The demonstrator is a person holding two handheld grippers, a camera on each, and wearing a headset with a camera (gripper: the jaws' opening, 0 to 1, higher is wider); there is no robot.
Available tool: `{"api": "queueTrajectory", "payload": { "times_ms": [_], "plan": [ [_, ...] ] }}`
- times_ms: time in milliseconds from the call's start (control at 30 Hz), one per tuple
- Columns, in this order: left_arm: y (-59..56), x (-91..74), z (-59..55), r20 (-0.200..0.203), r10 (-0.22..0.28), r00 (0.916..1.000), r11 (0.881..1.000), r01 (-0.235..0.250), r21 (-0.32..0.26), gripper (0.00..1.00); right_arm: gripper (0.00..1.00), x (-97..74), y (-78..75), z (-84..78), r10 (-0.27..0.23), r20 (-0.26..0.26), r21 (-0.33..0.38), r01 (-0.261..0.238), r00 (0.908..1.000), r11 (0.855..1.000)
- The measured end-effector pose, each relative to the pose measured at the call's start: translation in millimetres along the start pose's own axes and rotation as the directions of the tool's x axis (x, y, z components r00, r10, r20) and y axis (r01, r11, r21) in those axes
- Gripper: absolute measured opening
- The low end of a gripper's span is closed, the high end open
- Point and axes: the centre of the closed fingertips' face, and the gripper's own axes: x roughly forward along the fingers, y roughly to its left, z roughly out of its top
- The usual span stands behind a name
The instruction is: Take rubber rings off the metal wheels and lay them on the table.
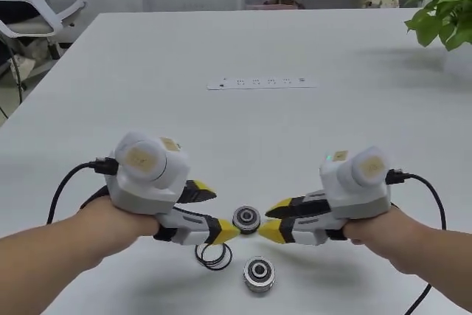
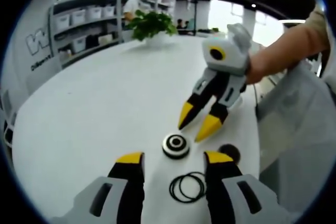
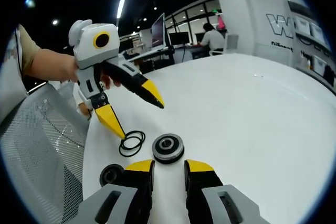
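Wheel (image 1: 246, 217) on desk (image 1: 243, 130) between both tool tips, contact we cannot tell | left tool (image 1: 226, 213) spread wide | right tool (image 1: 263, 221) slightly parted | rubber rings (image 1: 213, 254) just beside left tool's lower jaw | we see second wheel (image 1: 259, 273) near right tool.

Left gripper (image 2: 174, 159) jaws apart, rubber rings (image 2: 188, 186) between; metal wheel (image 2: 175, 145) just ahead.
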Motion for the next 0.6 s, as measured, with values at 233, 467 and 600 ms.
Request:
{"api": "queueTrajectory", "payload": {
  "times_ms": [233,467,600],
  "plan": [
    [-0.2,7.0,3.6,0.006,-0.008,0.9999,1.000,0.008,-0.005,0.40,0.20,3.7,1.8,-0.1,0.005,-0.003,-0.015,-0.006,1.0000,1.000],
    [-3.8,16.0,3.2,-0.007,-0.022,0.9997,1.000,0.022,0.007,0.35,0.20,4.9,1.3,0.1,0.004,-0.003,-0.020,-0.004,1.0000,1.000],
    [-7.2,20.6,3.4,-0.013,-0.032,0.9994,0.999,0.032,0.018,0.31,0.20,4.8,0.8,0.0,0.002,-0.001,-0.019,-0.002,1.0000,1.000]
  ]
}}
